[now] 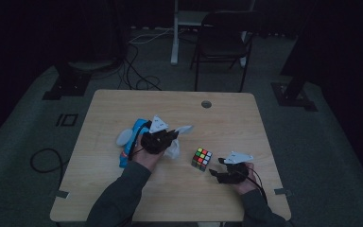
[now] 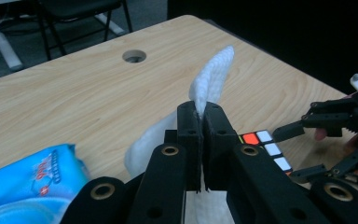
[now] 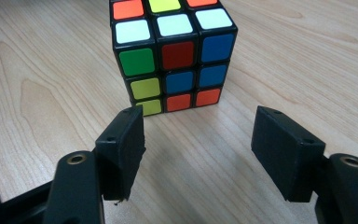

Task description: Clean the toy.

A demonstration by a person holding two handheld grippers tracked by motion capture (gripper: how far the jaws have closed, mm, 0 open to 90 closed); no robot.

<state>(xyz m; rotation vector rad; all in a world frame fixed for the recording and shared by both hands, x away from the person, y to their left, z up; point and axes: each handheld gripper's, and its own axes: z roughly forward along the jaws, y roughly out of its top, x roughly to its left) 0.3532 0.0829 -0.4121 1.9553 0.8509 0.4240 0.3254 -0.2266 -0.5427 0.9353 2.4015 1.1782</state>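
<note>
right gripper (image 3: 198, 140): jaws apart, empty, cube (image 3: 170, 56) just ahead on table (image 3: 37, 70) | left gripper (image 2: 200, 126): clamped on white wipe (image 2: 212, 79) | high view: blue wipe pack (image 1: 131, 142) half hidden behind left gripper; chair (image 1: 222, 42) dim

White wet wipe (image 2: 213, 77): soft, textured sheet, pinched upright, its upper end standing free above the table. Rubik's cube (image 3: 171, 51): black-framed, scrambled colours, resting flat on the wooden table, just beside the wipe.
</note>
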